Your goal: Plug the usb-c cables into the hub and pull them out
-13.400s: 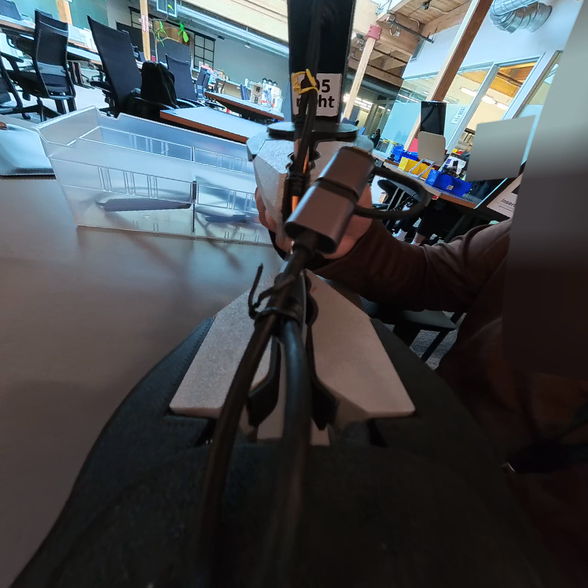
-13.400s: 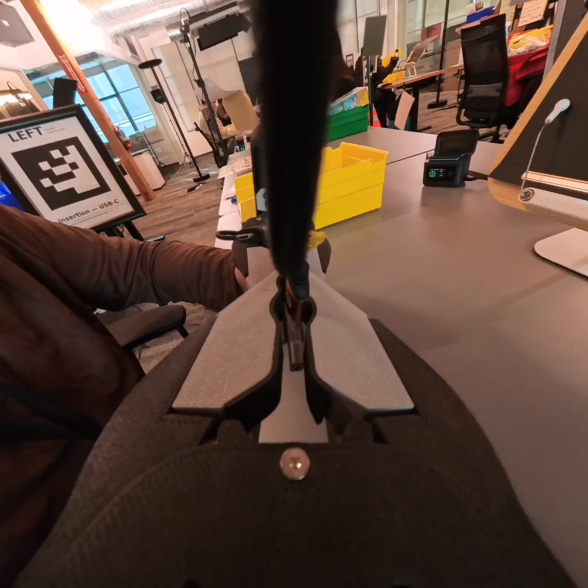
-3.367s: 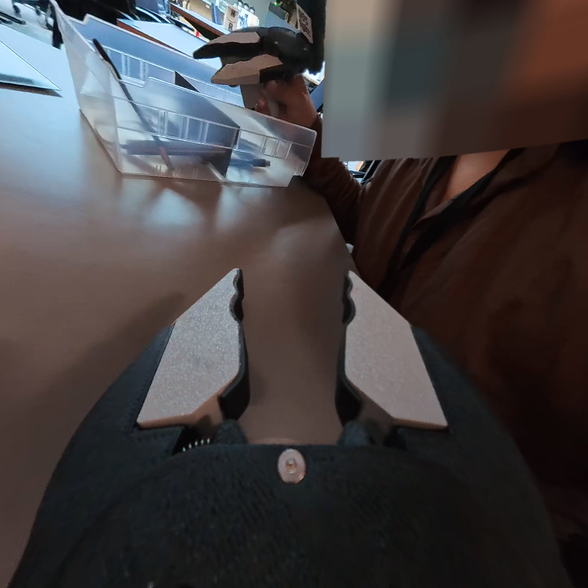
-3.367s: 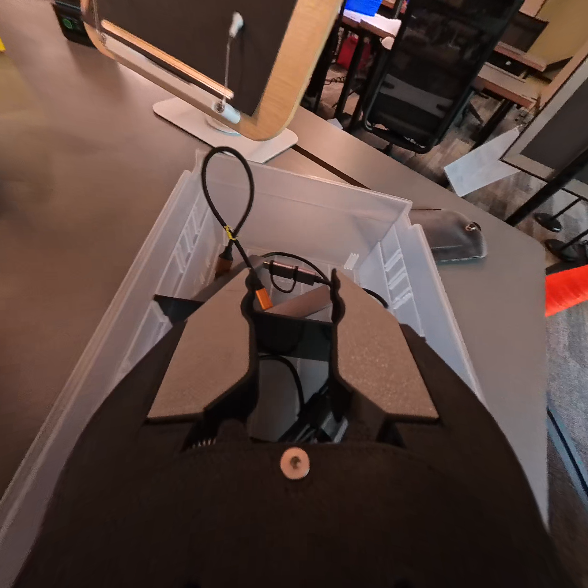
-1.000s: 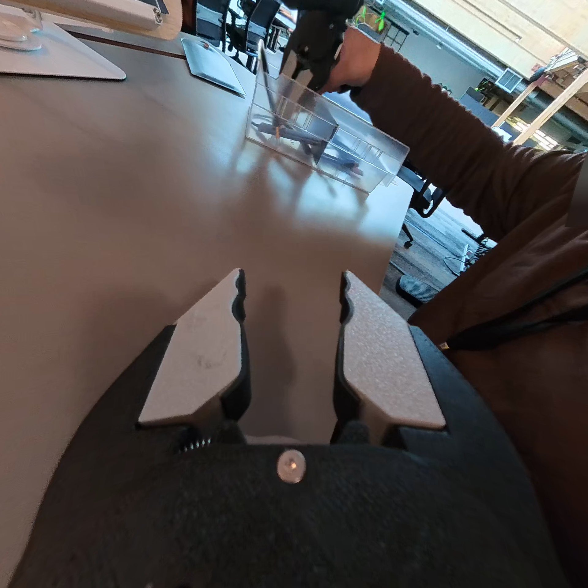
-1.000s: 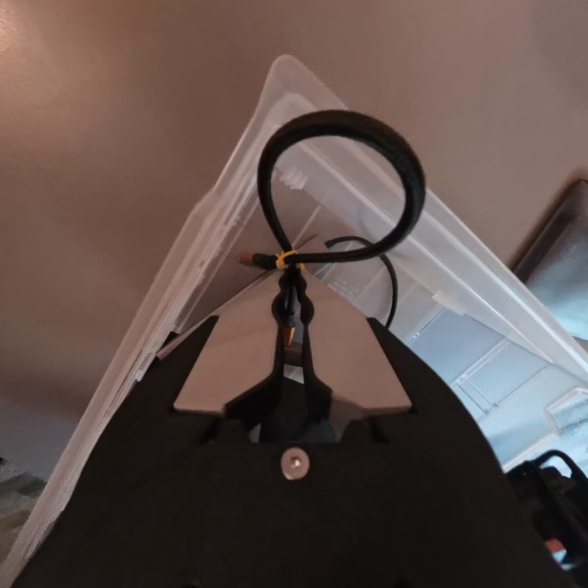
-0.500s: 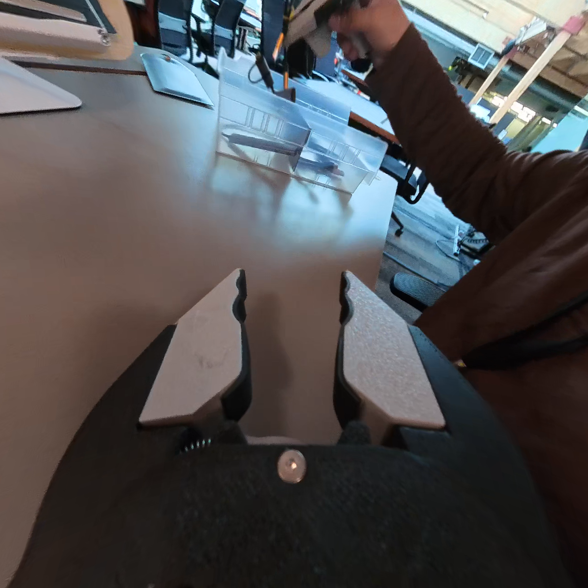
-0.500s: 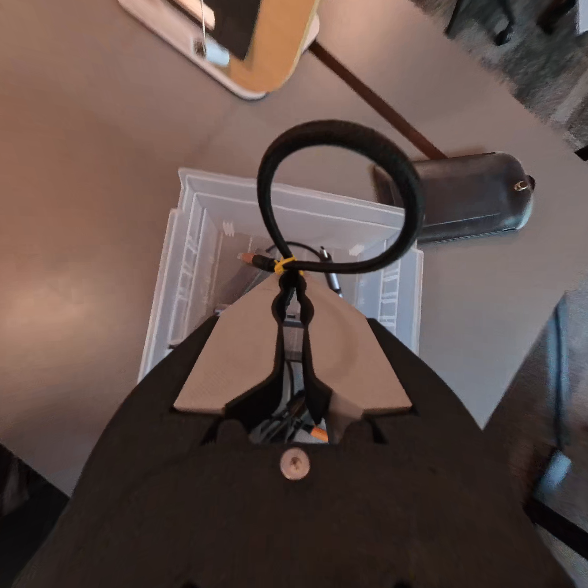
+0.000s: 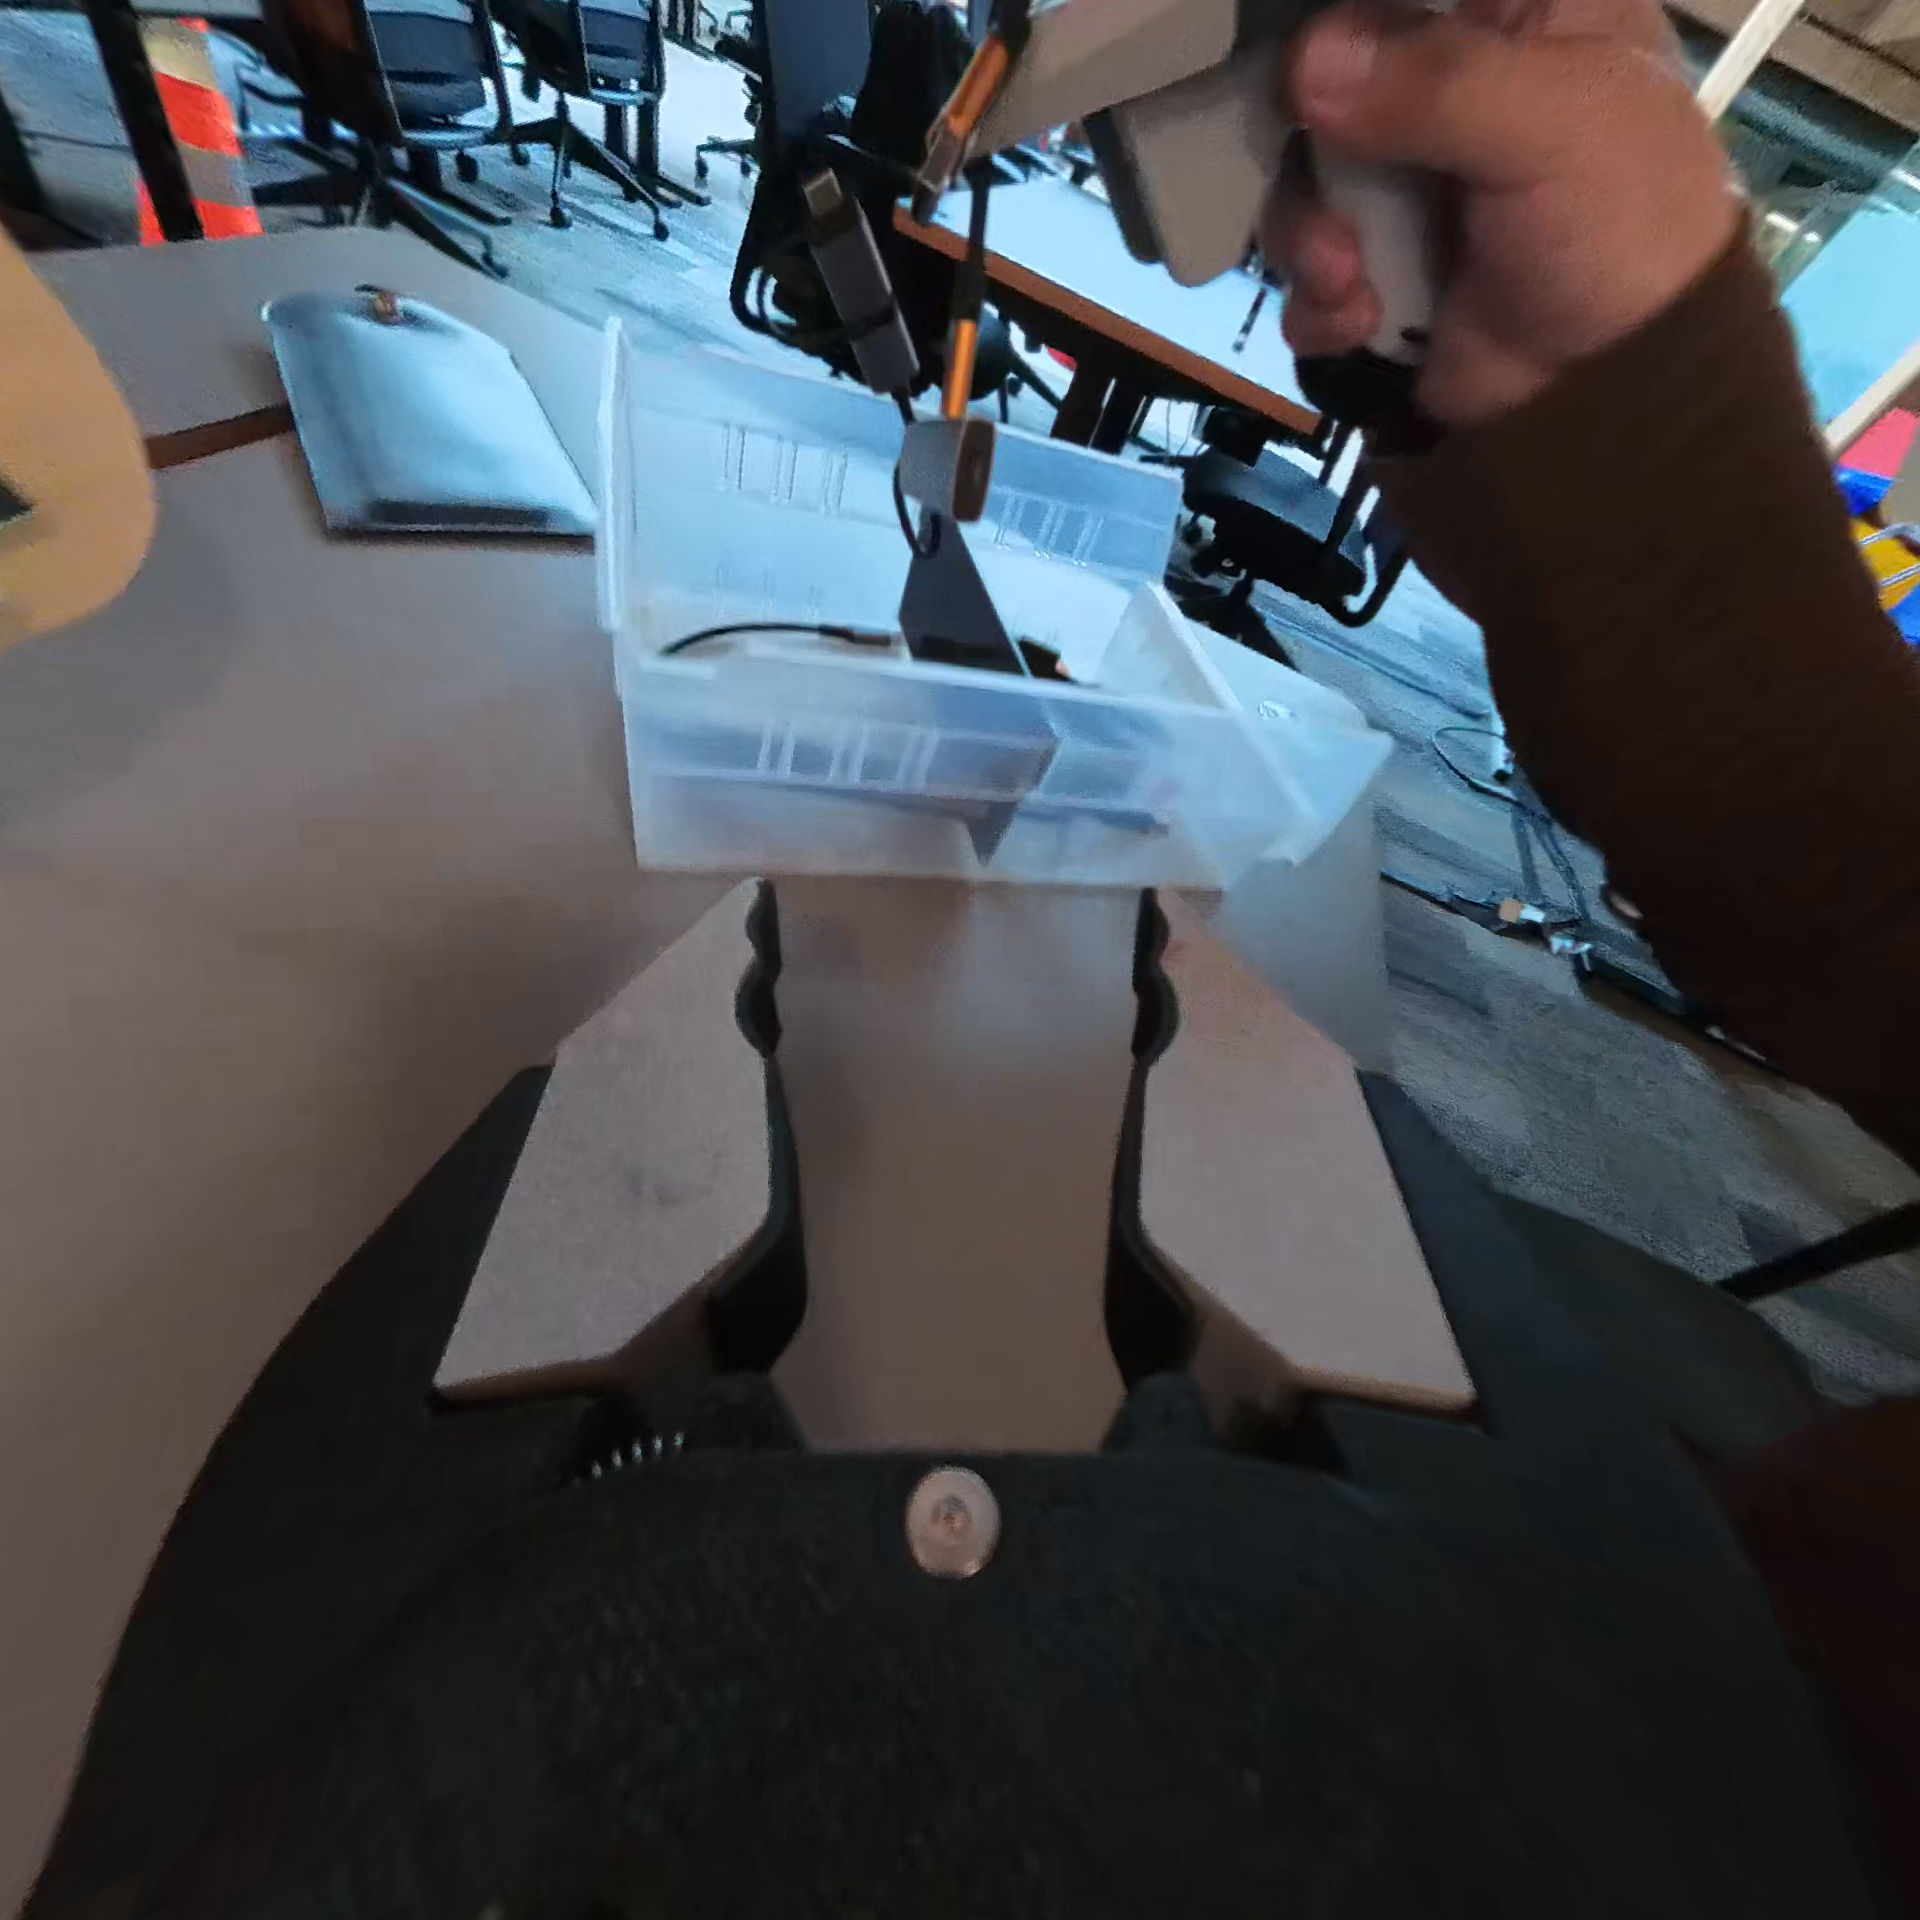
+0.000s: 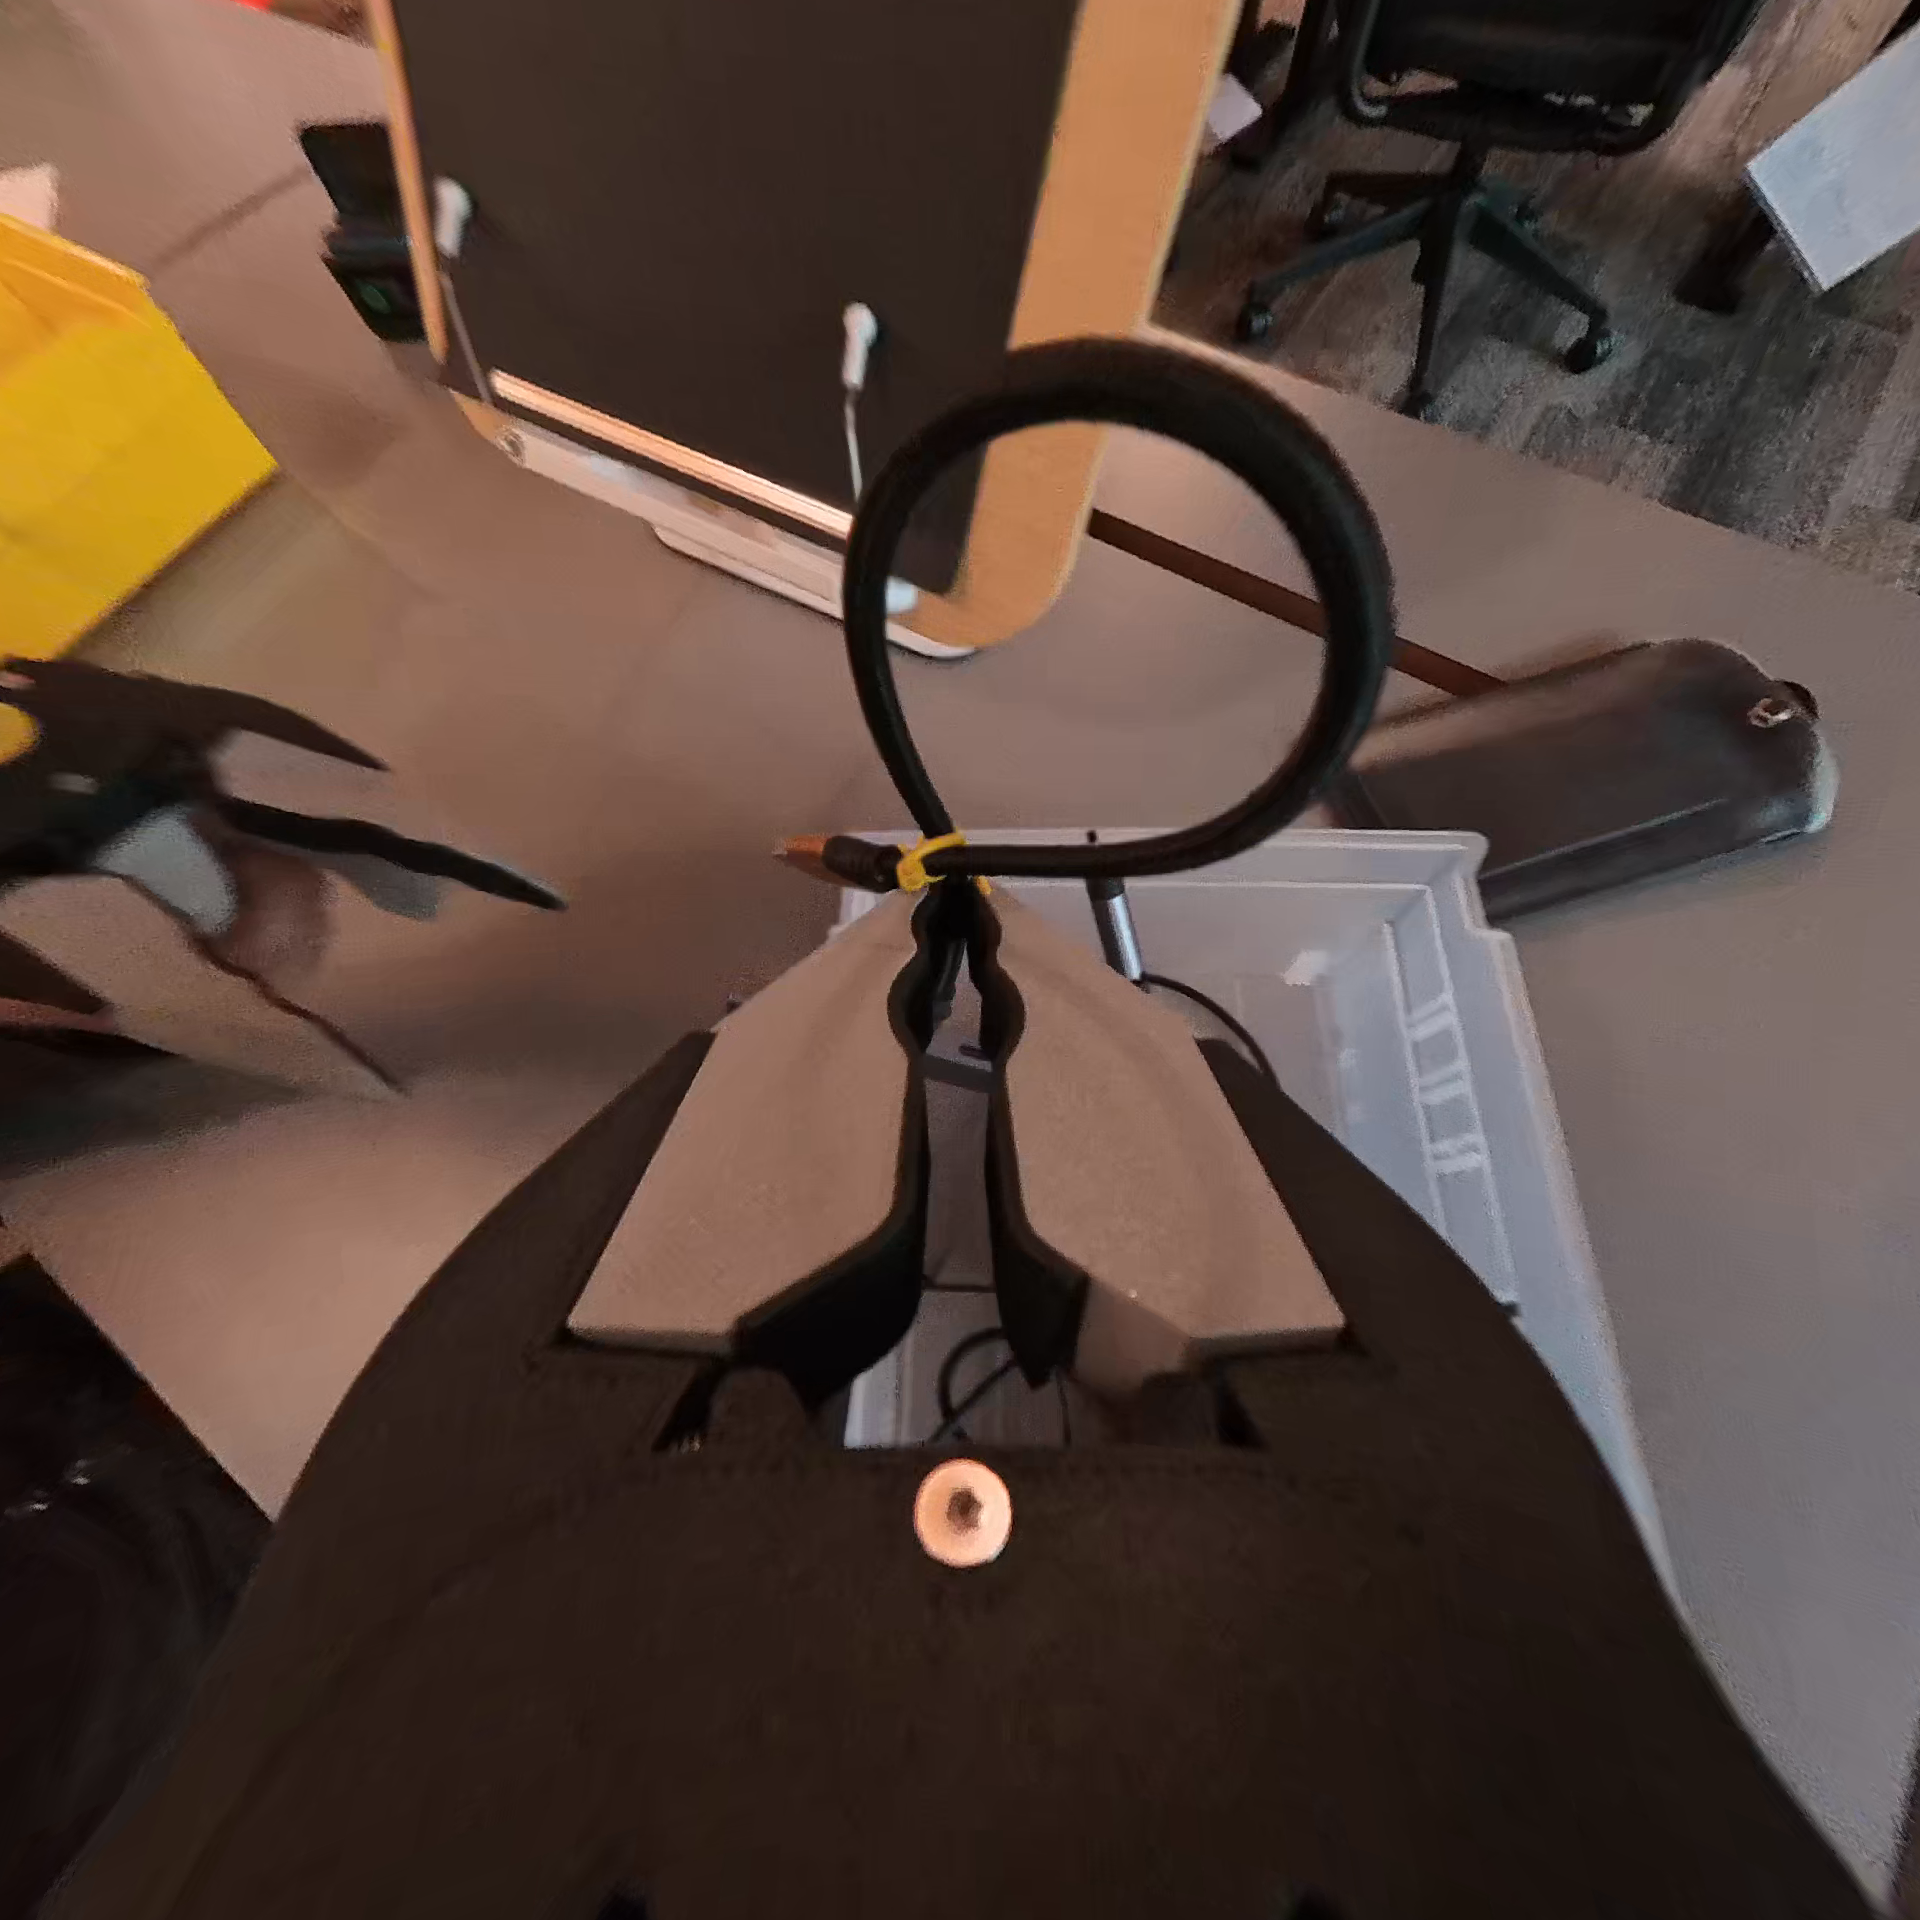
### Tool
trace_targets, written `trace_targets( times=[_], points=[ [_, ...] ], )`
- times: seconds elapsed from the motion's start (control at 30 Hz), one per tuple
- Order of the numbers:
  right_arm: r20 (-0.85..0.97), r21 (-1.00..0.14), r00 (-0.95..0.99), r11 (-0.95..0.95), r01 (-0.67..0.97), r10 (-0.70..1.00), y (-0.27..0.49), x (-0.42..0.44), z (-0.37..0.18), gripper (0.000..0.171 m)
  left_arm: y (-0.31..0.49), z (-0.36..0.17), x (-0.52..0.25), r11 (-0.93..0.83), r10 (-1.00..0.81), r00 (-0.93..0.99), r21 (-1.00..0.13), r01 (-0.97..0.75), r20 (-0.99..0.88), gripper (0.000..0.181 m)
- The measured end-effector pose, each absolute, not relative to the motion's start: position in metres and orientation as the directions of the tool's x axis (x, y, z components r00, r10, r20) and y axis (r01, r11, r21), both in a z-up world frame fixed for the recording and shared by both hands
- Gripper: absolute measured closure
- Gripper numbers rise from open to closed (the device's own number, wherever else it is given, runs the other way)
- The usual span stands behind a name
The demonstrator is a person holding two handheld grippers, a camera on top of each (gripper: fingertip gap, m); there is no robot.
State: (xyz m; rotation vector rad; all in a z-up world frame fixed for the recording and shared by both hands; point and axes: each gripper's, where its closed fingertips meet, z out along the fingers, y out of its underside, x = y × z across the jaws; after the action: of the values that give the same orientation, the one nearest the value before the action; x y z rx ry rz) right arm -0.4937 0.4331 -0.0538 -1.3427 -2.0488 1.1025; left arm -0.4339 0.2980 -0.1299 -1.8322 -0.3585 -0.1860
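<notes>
Cable bundle lifted out of the clear plastic bin (image 9: 935, 769): a second ago the right gripper (image 10: 951, 914) was down at the bin's mouth, and now it is raised above it, tongs clamped on a black usb-c cable (image 10: 1122, 582) that curls in a loop beyond the tips, tied with a yellow band (image 10: 920, 868). In the left wrist view, the left gripper (image 9: 951, 935) hovers low over the brown table (image 9: 312, 831) just in front of the bin, tongs apart and empty, having swung round to face it. Above the bin, the grey hub (image 9: 945, 473) and an orange-ended plug (image 9: 961, 364) dangle from the held cable. To the right of the bin, the person's hand (image 9: 1496, 197) grips the right tool from above. This probably starts a fresh plugging round.
</notes>
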Motion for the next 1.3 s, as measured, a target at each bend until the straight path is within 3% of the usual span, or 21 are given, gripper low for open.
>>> trace_targets(
  times=[0.2, 0.3, 0.33, 0.37, 0.43, 0.57, 0.73, 0.9, 1.2, 1.3],
  points=[
    [-0.098, -0.858, -0.487, 0.173, 0.483, 0.868, 0.388, -0.477, -0.039, 0.171, 0.357, -0.113, -0.438, -0.193, 0.095, 0.945, -0.925, 0.327, 0.314, 0.110],
    [-0.097, -0.860, -0.535, 0.200, 0.469, 0.839, 0.359, -0.469, -0.045, 0.171, 0.358, -0.103, -0.430, -0.151, 0.067, 0.958, -0.946, 0.285, 0.278, 0.118],
    [-0.090, -0.856, -0.548, 0.217, 0.470, 0.831, 0.350, -0.467, -0.050, 0.171, 0.355, -0.101, -0.429, -0.137, 0.069, 0.964, -0.955, 0.262, 0.255, 0.126],
    [-0.082, -0.853, -0.561, 0.233, 0.467, 0.824, 0.341, -0.466, -0.054, 0.171, 0.352, -0.101, -0.427, -0.129, 0.063, 0.973, -0.965, 0.230, 0.224, 0.149],
    [-0.081, -0.852, -0.593, 0.253, 0.458, 0.801, 0.326, -0.463, -0.058, 0.171, 0.342, -0.107, -0.436, -0.141, 0.124, 0.983, -0.978, 0.151, 0.134, 0.176],
    [-0.039, -0.864, -0.701, 0.329, 0.382, 0.712, 0.304, -0.449, -0.058, 0.170, 0.324, -0.108, -0.432, -0.140, 0.054, 0.988, -0.978, 0.152, 0.146, 0.176],
    [0.017, -0.833, -0.777, 0.438, 0.336, 0.629, 0.300, -0.433, -0.081, 0.150, 0.297, -0.084, -0.419, -0.051, -0.150, 0.935, -0.947, 0.316, 0.320, 0.175],
    [-0.013, -0.842, -0.864, 0.461, 0.281, 0.503, 0.281, -0.419, -0.085, 0.167, 0.295, -0.088, -0.405, -0.100, -0.222, 0.907, -0.934, 0.343, 0.357, 0.175],
    [-0.250, -0.901, -0.862, 0.219, 0.374, 0.441, 0.277, -0.419, -0.081, 0.167, 0.294, -0.092, -0.401, -0.126, -0.225, 0.905, -0.932, 0.341, 0.361, 0.176],
    [-0.238, -0.908, -0.873, 0.222, 0.356, 0.426, 0.279, -0.413, -0.084, 0.169, 0.296, -0.097, -0.399, -0.133, -0.220, 0.906, -0.931, 0.340, 0.363, 0.176]
  ],
)
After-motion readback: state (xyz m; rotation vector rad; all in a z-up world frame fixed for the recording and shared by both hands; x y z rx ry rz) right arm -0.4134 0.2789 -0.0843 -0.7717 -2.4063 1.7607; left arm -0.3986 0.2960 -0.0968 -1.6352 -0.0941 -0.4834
